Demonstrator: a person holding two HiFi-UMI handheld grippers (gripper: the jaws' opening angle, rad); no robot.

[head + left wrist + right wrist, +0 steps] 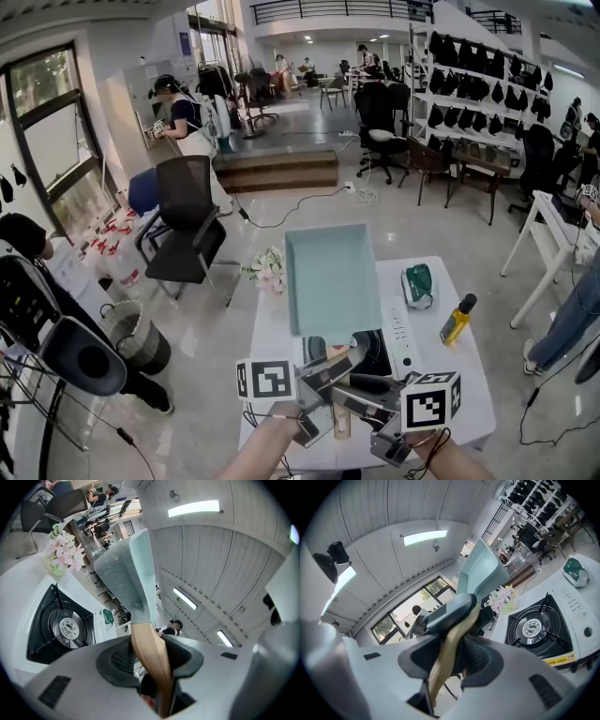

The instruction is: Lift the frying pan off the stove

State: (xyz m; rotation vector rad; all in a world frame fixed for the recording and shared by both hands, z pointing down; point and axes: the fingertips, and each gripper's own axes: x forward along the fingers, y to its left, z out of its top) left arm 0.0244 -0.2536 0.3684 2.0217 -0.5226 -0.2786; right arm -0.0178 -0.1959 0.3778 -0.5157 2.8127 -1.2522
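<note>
The left claw [152, 660] is closed tight on the wooden handle [147, 644] of the pan [124, 573]. The right claw [450, 660] is closed on the same handle, just behind the left one, nearer the person. Both claws stand fairly wide, because the handle fills the gap between their pads. From the claws, the pan sticks out toward 12 o'clock. It is square and pale green, and it is tipped up with its far edge high. It looks to be up in the air and not touching the stove [380, 354]. The black burner shows bare under it, at about 5 o'clock from the pan. The stove sits on the white counter [466, 380]. A yellow bottle [457, 320] stands at 3 o'clock from the stove, and pink flowers [267, 269] lie at 10 o'clock. To do this step well, I think both claws should squeeze hard, because the pan is heavy at the far end and could tip down. Move both claws together so the handle does not twist. Lift straight up and keep the pan away from the bottle.
</note>
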